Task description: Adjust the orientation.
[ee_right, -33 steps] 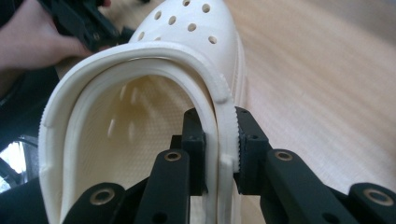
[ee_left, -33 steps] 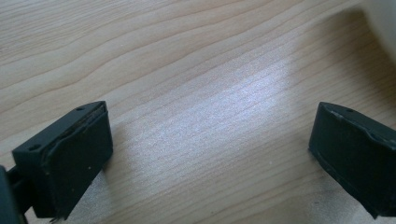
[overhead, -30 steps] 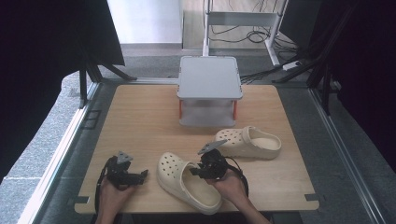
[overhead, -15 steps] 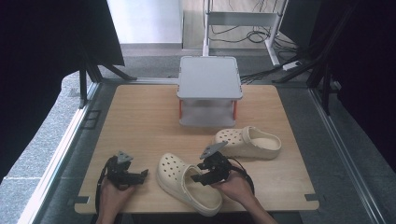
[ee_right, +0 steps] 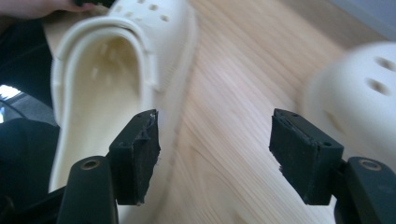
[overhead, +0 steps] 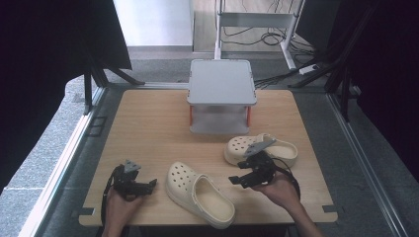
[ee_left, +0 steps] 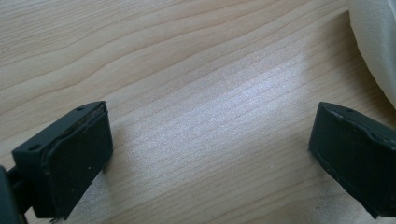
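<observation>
On the wooden table [overhead: 148, 128], a grey two-tier rack [overhead: 221, 94] stands at the far middle; nearer than the rack lie two cream clogs; the near clog [overhead: 200, 193] lies in front of the rack, the far clog [overhead: 276, 148] to the rack's near right; the right gripper [overhead: 237, 180], jaws apart and empty, hovers between the clogs; the left gripper [overhead: 148, 185], jaws wide apart and empty, sits just left of the near clog.

Two cream clogs [overhead: 200, 193] [overhead: 262, 148] with dotted holes; pale wood-grain tabletop [overhead: 148, 128]; grey shelf [overhead: 221, 84] with orange-red posts; black grippers [overhead: 148, 184] [overhead: 236, 179].
</observation>
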Available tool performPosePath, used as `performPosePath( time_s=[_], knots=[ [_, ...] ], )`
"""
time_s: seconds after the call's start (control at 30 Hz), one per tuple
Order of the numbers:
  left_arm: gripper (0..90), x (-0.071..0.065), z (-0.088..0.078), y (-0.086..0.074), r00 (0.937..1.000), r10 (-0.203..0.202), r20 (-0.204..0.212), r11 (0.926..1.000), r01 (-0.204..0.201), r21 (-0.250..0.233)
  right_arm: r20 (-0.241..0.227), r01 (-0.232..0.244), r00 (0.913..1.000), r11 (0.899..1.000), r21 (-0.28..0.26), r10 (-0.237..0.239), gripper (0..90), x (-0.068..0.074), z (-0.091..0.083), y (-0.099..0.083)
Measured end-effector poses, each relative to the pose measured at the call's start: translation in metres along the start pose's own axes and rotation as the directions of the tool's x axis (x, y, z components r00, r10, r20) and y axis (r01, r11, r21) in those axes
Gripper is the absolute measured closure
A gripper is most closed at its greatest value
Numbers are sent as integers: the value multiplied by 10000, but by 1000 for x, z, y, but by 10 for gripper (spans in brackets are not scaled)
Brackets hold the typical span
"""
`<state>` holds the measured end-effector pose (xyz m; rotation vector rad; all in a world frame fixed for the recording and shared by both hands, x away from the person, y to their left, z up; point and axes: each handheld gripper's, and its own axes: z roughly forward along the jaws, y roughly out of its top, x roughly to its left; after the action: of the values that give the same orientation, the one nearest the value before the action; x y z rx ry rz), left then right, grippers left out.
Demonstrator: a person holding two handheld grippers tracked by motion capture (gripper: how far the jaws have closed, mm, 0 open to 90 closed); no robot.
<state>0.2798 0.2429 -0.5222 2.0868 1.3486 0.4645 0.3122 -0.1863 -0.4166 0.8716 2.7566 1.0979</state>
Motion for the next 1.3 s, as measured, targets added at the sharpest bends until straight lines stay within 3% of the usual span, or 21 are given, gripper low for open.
performPosePath(
  time_s=[0.1,0.33,0.53,0.67,0.83,1.0,1.17,1.2,1.3],
  knots=[
    [0,0,0,0,10000,3,-4,10000,-3,-1,214,-170,9996,9998,-47,171,339,-8,-11,-6],
    [0,0,0,0,10000,2,-6,10000,-2,4,1309,-590,9894,9975,-379,635,359,-40,-52,-26],
    [0,0,0,0,10000,-7,-27,10000,7,-4,1754,-1032,9783,9933,-513,1107,425,-77,-64,-33],
    [0,0,1,0,10000,-2,-31,10000,2,-7,1769,-1041,9781,9937,-405,1096,485,-96,-60,-29],
    [0,0,1,1,10000,-36,-32,10000,36,-33,1392,-792,9871,9969,-24,788,530,-109,-45,-20],
    [0,0,1,1,10000,-43,-35,10000,43,-35,1288,-352,9913,9974,628,269,581,-115,-24,-12],
    [0,0,1,1,10000,-46,-36,10000,46,-36,637,-123,9979,9964,838,69,705,-118,-9,-7],
    [0,0,1,1,10000,-49,-34,10000,49,-37,747,31,9972,9968,797,-90,718,-116,-8,-7],
    [0,0,1,1,10000,-45,-34,10000,45,-36,689,-327,9973,9963,796,273,750,-115,-9,-8]
  ],
)
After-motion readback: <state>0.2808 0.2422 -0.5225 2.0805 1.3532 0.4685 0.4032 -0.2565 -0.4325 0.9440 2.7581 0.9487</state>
